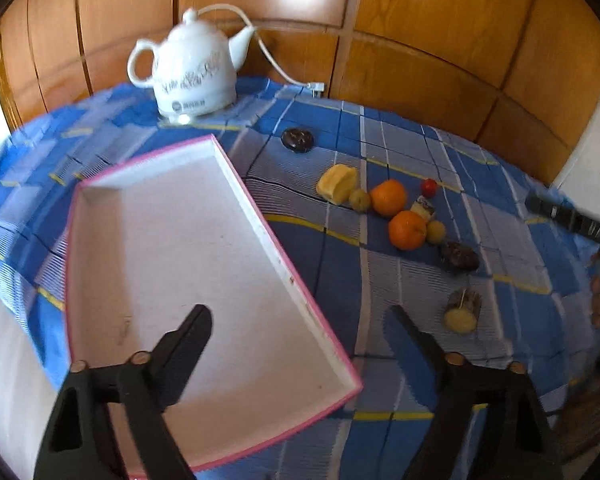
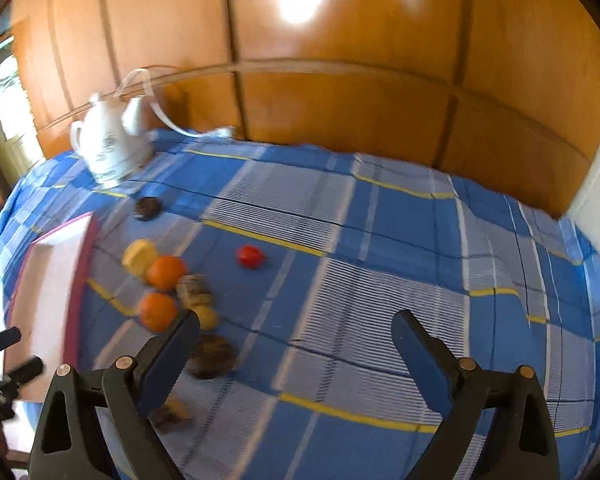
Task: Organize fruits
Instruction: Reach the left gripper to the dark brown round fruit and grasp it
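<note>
Your left gripper (image 1: 300, 316) hangs jaws spread, empty, over pink-rimmed tray (image 1: 260, 216). Your right gripper (image 2: 296, 320) jaws spread too, nothing between. Blue plaid tablecloth (image 2: 380, 220) covers table; glossy wood panelling (image 2: 340, 92) behind. White kettle (image 1: 192, 68) at far edge, cord trailing. Fruits clustered just right of tray: two oranges (image 1: 388, 197) near each other, red tomato (image 2: 251, 256) apart. Right view blurred.

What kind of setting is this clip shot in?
Most likely a home dining or living room: a table under a blue checked tablecloth, a white ceramic electric kettle with its cord, and wooden cabinet panelling behind.
</note>
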The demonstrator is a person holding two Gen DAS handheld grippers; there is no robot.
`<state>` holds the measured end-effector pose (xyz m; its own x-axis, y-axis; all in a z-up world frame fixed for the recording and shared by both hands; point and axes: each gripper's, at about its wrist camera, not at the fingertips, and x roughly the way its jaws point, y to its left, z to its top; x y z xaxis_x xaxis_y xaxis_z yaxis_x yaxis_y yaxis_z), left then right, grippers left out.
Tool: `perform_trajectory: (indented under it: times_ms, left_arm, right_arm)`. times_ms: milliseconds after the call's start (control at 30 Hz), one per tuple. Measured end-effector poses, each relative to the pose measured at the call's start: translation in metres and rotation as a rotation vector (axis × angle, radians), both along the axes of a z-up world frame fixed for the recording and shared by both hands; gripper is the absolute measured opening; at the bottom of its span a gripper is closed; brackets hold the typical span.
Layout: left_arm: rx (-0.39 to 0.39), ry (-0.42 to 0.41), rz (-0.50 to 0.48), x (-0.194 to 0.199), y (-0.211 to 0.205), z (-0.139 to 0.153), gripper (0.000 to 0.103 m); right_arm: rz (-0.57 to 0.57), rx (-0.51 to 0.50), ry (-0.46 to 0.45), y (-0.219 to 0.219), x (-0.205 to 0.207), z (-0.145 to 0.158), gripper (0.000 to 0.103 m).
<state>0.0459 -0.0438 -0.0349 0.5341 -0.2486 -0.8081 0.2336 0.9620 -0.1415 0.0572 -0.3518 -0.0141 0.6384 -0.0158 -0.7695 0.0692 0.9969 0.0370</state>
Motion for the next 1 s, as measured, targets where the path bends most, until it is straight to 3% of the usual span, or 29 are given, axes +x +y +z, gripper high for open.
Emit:
perform_trajectory:
  times_ms: [200,300,433,567,733,967,1000]
  left_arm:
    - [-0.032,0.01,-0.019,0.043,-0.008,0.014,0.067]
    - [-0.036,0.027,-0.013,0.076,-0.013,0.017,0.056]
    - [-0.002,0.04,0.0,0.123,-0.024,0.014,0.049]
    - [0.024,0.051,0.004,0.167,-0.04,0.008,0.05]
    - [0.091,0.052,-0.011,0.209,-0.065,-0.007,0.062]
    - [0.178,0.102,-0.02,0.248,-0.08,-0.04,0.061]
    - [0.188,0.108,-0.026,0.251,-0.081,-0.044,0.049]
  right_arm:
    - [-0.07,0.122,0.068,-0.035,0.006,-0.02,0.084]
    - [-0.052,0.144,0.05,-0.033,0.006,-0.018,0.083]
    - [-0.032,0.187,0.053,-0.029,0.01,-0.019,0.083]
    - [-0.026,0.219,0.054,-0.029,0.013,-0.019,0.083]
    - [-0.031,0.253,0.068,-0.033,0.015,-0.021,0.083]
    - [-0.025,0.277,0.078,-0.034,0.017,-0.023,0.083]
    - [-0.024,0.276,0.08,-0.033,0.017,-0.024,0.083]
